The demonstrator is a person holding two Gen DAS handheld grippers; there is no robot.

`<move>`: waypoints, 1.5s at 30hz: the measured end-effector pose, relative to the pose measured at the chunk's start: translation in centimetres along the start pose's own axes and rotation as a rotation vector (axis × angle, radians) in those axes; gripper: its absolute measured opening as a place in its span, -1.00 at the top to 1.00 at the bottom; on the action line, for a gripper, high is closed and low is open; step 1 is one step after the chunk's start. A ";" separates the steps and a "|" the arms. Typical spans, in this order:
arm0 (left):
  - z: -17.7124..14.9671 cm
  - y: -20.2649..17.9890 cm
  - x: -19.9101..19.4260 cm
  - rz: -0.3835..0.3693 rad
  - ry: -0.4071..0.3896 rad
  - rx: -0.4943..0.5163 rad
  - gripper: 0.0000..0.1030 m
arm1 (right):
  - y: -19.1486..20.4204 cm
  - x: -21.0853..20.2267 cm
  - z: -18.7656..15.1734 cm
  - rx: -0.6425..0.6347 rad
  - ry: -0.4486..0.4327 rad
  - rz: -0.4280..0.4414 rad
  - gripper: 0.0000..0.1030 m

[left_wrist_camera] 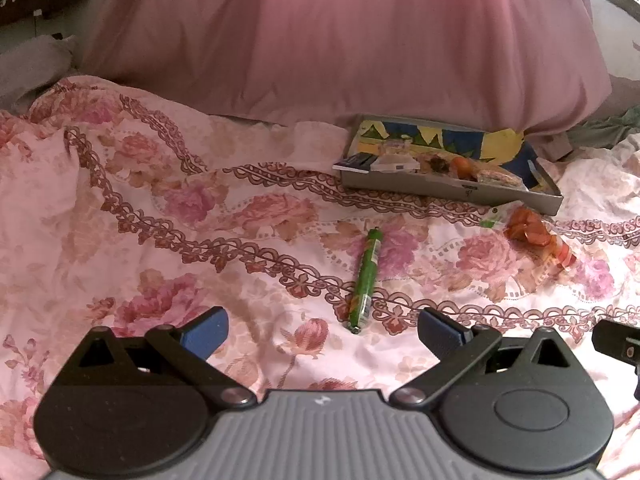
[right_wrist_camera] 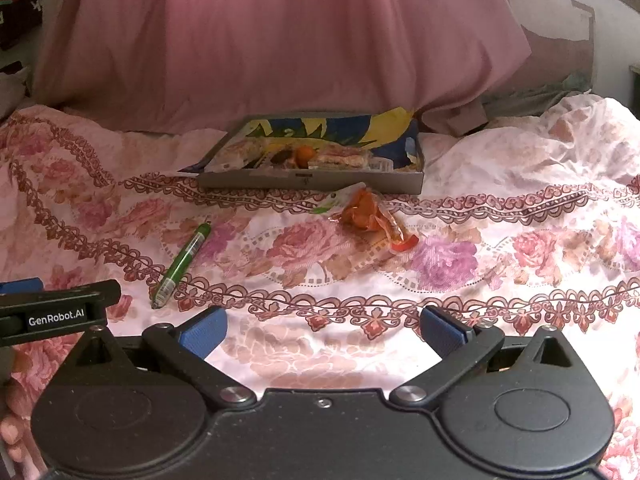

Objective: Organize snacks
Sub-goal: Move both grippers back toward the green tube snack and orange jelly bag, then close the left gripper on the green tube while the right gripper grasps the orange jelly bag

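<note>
Left tongs (left_wrist_camera: 322,330) and right tongs (right_wrist_camera: 324,330) are held wide apart, empty, low over bed (right_wrist_camera: 500,300) | green stick (left_wrist_camera: 365,280) and orange packet (right_wrist_camera: 366,210) are left loose, short of snack box (right_wrist_camera: 312,182) | step judged: picking next snack | closing on stick needed.

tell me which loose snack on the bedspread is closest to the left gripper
The green stick snack, lying just ahead of the open left gripper. The orange packet lies farther off, near the box.
</note>
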State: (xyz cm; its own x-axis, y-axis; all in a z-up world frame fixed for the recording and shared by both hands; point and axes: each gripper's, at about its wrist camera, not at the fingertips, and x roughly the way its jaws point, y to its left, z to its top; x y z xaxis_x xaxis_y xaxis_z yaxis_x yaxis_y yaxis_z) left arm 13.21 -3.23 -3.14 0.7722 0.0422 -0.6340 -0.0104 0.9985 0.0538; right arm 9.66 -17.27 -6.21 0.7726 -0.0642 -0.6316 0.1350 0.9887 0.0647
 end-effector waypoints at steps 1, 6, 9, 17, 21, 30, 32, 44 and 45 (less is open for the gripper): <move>0.0 0.0 0.1 -0.002 0.002 -0.002 -0.99 | 0.0 0.1 0.1 0.001 0.001 0.002 -0.99; 0.1 -0.1 0.3 -0.015 0.006 -0.001 -0.99 | 0.3 0.4 0.2 -0.004 0.002 0.002 -0.99; 0.1 -0.2 0.4 -0.020 0.007 0.003 -0.99 | 0.4 0.6 0.4 -0.018 -0.001 0.003 -0.99; 0.9 -0.4 1.9 -0.061 0.017 0.081 -0.99 | 1.1 2.1 1.8 -0.148 0.007 0.053 -0.99; 2.2 -0.4 3.9 -0.112 0.035 0.117 -0.99 | 1.1 3.5 2.5 -0.202 0.021 0.115 -0.99; 4.1 -0.9 9.2 -0.203 0.075 0.147 -0.99 | -0.2 8.3 4.1 -0.188 0.044 0.181 -0.99; 4.2 -0.7 10.4 -0.227 0.102 0.105 -0.99 | -0.3 9.3 4.6 -0.213 0.030 0.192 -0.99; 3.9 -1.5 14.8 -0.333 0.188 0.095 -0.75 | -2.0 15.6 8.2 -0.347 -0.046 0.121 -0.98; 3.9 -1.6 15.1 -0.336 0.199 0.090 -0.70 | -2.5 16.3 8.4 -0.340 -0.041 0.112 -0.98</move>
State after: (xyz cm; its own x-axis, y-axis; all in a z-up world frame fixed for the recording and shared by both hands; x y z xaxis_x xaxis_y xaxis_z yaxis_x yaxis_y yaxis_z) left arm 27.32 -4.29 -9.81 0.5846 -0.2714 -0.7646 0.2844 0.9511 -0.1202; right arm 27.14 -21.94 -10.13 0.7963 0.0486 -0.6030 -0.1605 0.9780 -0.1332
